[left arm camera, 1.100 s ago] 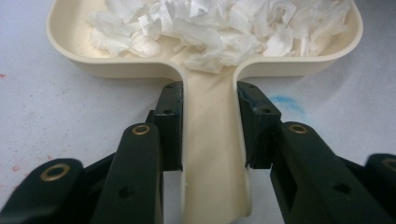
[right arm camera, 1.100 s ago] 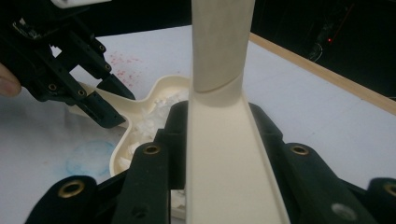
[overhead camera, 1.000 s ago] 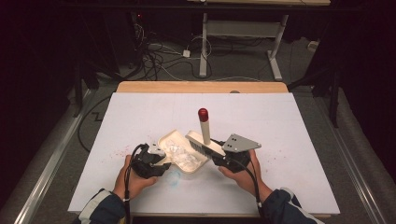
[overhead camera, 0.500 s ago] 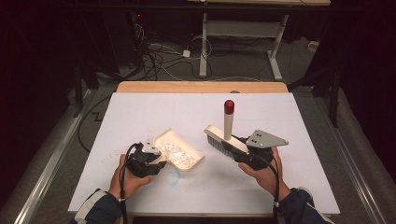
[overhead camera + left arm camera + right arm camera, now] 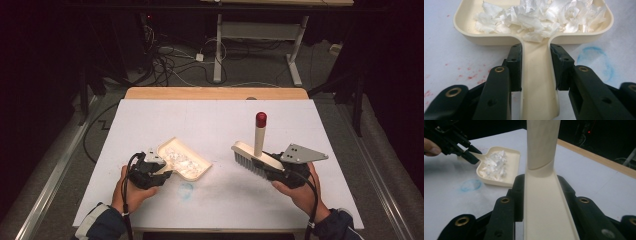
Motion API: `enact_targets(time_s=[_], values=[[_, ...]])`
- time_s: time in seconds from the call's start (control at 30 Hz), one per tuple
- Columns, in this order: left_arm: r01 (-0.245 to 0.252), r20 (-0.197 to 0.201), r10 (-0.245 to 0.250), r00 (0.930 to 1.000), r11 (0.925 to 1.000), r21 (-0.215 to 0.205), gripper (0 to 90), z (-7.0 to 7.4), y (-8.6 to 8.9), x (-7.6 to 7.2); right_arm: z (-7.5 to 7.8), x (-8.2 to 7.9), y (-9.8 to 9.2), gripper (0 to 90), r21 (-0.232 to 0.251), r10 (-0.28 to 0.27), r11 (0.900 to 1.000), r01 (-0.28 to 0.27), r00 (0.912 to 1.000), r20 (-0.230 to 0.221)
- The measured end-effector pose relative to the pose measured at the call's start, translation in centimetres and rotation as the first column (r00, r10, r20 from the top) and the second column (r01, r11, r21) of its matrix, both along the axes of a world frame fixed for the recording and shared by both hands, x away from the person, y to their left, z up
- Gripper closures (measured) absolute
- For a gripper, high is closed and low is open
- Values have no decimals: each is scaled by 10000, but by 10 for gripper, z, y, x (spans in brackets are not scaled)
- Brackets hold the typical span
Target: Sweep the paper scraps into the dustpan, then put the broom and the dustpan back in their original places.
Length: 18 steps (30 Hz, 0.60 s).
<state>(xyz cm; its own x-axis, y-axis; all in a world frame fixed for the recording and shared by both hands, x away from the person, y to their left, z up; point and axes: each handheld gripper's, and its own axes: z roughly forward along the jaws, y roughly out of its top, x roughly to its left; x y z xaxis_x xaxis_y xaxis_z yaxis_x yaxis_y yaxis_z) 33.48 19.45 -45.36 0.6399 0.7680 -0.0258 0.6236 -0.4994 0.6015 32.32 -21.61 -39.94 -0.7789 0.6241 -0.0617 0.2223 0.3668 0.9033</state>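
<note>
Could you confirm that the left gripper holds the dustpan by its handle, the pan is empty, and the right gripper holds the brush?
Not quite: the dustpan is not empty. The left gripper view shows it full of crumpled white paper scraps. The left gripper does hold its handle, and the right gripper holds the brush.

Black claws (image 5: 535, 68), brass-ringed screw holes

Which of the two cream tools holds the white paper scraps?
The dustpan in the left gripper, not the red-tipped brush held by the right gripper.
</note>
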Motion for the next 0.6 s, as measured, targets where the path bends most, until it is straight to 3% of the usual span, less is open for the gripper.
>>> enact_targets(time_s=[0.6], values=[[-1201, 130, 1201, 9927, 9928, -7, 637, -2, 29, 1, 4, -26, -29, 673, 46, 446, 9990, -444, 9936, -1034]])
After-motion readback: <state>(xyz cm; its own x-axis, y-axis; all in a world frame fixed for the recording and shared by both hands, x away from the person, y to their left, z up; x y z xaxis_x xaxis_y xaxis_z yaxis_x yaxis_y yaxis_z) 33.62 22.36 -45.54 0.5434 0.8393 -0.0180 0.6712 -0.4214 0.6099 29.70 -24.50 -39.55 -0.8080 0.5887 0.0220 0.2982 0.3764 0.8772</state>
